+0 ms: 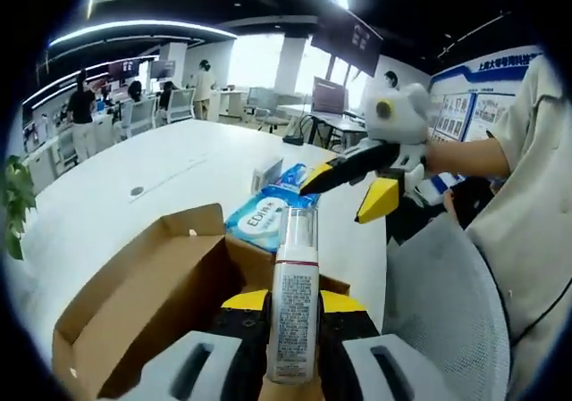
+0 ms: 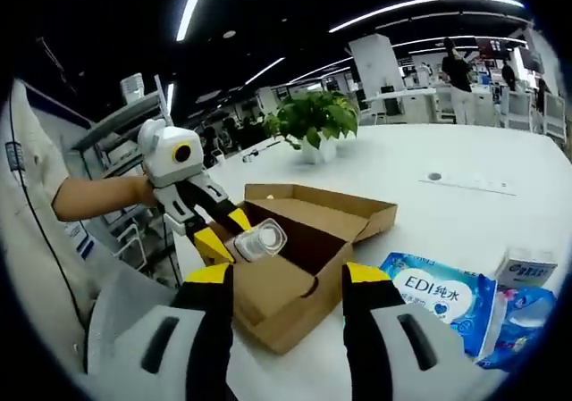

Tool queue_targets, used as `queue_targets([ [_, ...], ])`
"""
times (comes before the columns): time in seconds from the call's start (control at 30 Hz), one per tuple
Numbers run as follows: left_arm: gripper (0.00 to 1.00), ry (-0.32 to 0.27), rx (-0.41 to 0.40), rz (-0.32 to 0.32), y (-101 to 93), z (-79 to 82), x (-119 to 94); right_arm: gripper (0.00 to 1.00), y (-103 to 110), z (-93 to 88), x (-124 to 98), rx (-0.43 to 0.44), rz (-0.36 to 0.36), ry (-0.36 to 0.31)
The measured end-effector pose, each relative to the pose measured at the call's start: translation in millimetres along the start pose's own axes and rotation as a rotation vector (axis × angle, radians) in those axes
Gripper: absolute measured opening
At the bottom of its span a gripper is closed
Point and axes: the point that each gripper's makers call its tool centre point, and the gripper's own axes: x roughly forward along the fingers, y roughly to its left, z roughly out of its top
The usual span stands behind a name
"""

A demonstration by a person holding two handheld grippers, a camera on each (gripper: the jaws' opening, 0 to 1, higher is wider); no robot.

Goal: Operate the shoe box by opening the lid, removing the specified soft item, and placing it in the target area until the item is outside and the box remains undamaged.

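Note:
An open brown cardboard shoe box (image 1: 134, 303) lies on the white table with its lid folded back. My left gripper (image 1: 295, 301) is shut on a white bottle (image 1: 295, 258) with a printed label and a clear cap, held upright over the box. In the right gripper view the same bottle (image 2: 260, 239) sits in the left gripper (image 2: 234, 236) above the box (image 2: 304, 213). My right gripper (image 2: 290, 276) is open with nothing between its jaws. It hangs near the box's front corner and appears from the right (image 1: 344, 194) in the left gripper view.
A blue wet-wipe pack (image 2: 438, 298) and a small white carton (image 2: 527, 267) lie on the table (image 2: 447, 204) beside the box. A potted plant (image 2: 313, 115) stands at the far edge. A grey chair back (image 1: 447, 312) and the person's sleeve (image 1: 527, 196) are close by.

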Motion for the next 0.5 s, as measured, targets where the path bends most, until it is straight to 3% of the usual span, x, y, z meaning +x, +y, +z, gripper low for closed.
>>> queue_targets([
  [0.1,0.19,-0.048,-0.025,-0.019,-5.9,8.6,4,0.39,8,1.6,5,-0.005,0.021,0.0],
  [0.2,0.19,-0.065,-0.025,-0.029,-10.2,12.3,6,0.38,14,10.8,8,0.03,0.045,-0.043],
  [0.43,0.19,-0.109,-0.044,-0.067,-23.0,17.5,7,0.25,21,18.4,9,0.094,0.095,-0.073],
  [0.5,0.19,-0.117,-0.052,-0.08,-26.5,17.6,8,0.26,23,18.8,10,0.114,0.106,-0.076],
])
